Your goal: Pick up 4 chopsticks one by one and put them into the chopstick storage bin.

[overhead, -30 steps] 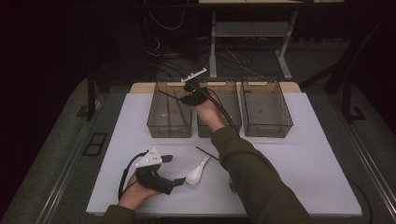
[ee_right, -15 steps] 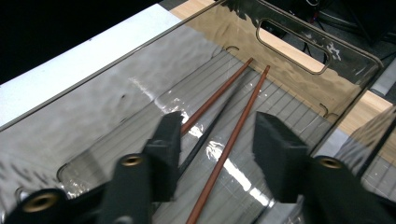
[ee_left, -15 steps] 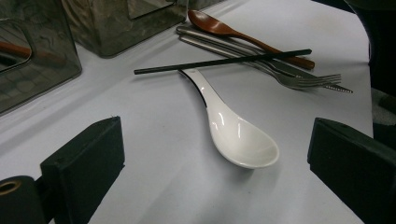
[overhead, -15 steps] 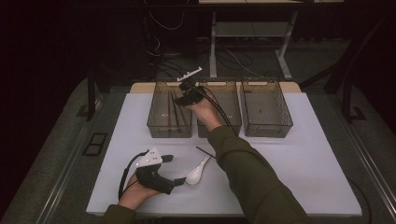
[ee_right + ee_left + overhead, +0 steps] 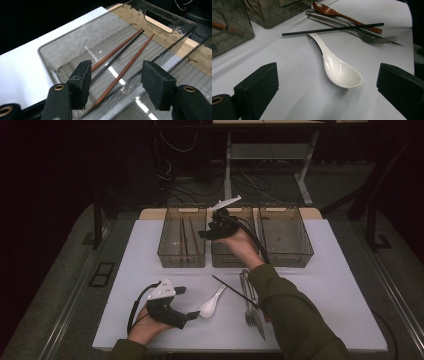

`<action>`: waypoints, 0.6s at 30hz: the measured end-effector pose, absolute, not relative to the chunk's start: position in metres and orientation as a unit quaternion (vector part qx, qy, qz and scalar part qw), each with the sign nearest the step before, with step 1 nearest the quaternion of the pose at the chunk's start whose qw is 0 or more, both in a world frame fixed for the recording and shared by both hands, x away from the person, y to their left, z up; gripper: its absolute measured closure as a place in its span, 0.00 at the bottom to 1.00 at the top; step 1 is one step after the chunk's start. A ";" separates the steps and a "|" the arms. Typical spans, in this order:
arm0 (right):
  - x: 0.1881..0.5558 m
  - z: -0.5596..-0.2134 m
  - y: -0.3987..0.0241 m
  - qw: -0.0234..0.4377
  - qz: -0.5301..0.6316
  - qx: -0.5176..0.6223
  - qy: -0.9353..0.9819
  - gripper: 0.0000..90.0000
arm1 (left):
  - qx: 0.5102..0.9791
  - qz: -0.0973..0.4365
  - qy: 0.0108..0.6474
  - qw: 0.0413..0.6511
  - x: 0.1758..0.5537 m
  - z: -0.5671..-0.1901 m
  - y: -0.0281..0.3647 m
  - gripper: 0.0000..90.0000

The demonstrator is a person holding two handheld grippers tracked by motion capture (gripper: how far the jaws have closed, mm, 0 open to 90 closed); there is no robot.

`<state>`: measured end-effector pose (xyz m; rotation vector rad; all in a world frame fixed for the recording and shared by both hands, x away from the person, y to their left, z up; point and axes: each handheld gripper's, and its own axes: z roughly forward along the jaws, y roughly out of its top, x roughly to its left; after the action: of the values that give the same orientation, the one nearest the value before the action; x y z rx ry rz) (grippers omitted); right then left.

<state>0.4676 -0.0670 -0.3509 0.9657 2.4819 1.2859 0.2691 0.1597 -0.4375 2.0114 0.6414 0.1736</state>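
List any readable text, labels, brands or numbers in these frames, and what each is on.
None readable.
Bins: clear, no label or marking seen.
White spoon: plain, no print.
Fork, wooden spoon, chopsticks: no stamp visible.
Left gripper and right gripper: black jaws, no lettering.

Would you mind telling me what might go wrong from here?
1. The black chopstick lies across the white spoon's handle, the fork and the knife, so lifting one could drag or scatter the others.
2. The spoon looks glossy; the open left gripper may slip off its bowl.
3. The right gripper, jaws just opened and empty over the left bin, could clip its rim when pulling back.
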 end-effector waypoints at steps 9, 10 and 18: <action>0.442 -0.345 -0.099 0.093 0.445 0.301 0.838 0.44 | 0.831 0.073 0.264 0.484 0.269 -0.438 0.159 0.03; 0.439 -0.344 -0.101 0.092 0.446 0.300 0.839 0.44 | 0.831 0.074 0.262 0.485 0.269 -0.438 0.159 0.03; 0.416 -0.346 -0.121 0.086 0.454 0.277 0.842 0.42 | 0.830 0.071 0.268 0.485 0.268 -0.438 0.158 0.03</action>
<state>0.4165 -0.1214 -0.3456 0.8266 2.5104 1.3522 0.2684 0.1581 -0.4381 2.0197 0.6514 0.1737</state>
